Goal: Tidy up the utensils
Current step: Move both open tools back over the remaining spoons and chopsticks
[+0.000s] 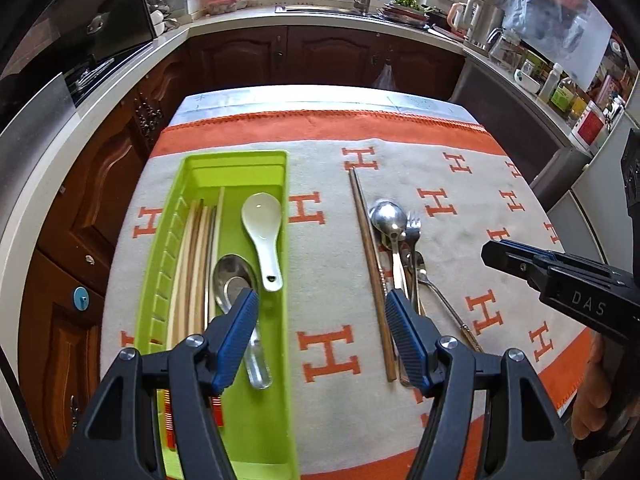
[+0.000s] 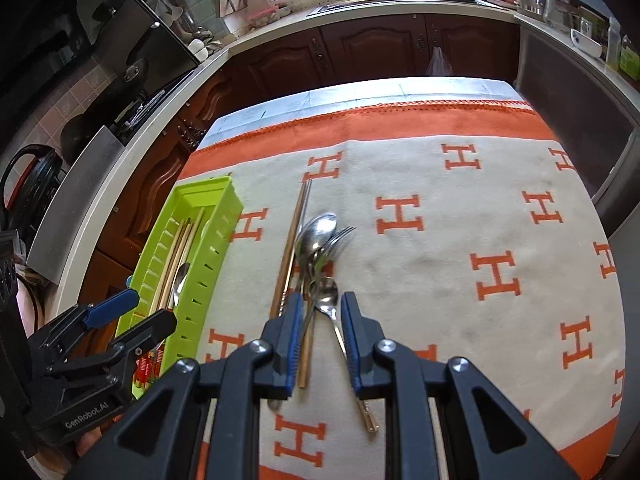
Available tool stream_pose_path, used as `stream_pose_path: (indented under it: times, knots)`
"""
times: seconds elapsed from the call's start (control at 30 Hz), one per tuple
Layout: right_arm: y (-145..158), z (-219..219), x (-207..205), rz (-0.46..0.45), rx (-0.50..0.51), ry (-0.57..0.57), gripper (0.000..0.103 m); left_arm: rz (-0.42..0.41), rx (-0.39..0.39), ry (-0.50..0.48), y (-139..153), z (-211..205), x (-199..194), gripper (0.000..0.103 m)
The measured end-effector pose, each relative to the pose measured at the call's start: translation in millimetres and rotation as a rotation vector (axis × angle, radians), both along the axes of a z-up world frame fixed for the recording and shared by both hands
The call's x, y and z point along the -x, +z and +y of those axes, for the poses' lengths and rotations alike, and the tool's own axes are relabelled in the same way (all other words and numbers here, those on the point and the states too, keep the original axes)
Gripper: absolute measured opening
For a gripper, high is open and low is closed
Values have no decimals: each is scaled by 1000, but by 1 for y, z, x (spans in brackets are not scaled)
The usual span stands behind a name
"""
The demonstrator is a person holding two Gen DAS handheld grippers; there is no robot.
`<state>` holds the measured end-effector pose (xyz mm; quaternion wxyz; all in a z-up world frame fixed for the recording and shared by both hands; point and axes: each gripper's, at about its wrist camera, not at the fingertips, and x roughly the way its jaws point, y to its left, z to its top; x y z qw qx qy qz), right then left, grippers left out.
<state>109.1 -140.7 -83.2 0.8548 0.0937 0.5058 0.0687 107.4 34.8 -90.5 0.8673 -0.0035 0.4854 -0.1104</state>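
Utensils are lying lengthwise beyond my right claw, hovering slightly parted, empty, nearer than the released left claw.

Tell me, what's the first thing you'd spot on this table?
The bright green tray at the left of the table jumps out, with a white spoon, a metal spoon and chopsticks already inside. Under it lies a cloth with orange H letters. In the middle of the cloth sits a little pile of metal spoons and a fork, beside a pair of chopsticks.
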Motion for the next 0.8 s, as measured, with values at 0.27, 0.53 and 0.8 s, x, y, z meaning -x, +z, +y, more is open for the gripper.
stream_pose_path:
  times: [0.27, 0.53, 0.8]
  knots:
    - [-25, -28, -3, 35, -26, 2, 19, 83, -24, -60, -28, -45, -17, 41]
    - [-48, -36, -6, 68, -64, 37, 19, 159, -32, -44, -55, -61, -42, 16]
    - [-62, -32, -10, 91, -85, 84, 19, 200, -39, -28, -69, -62, -55, 15]
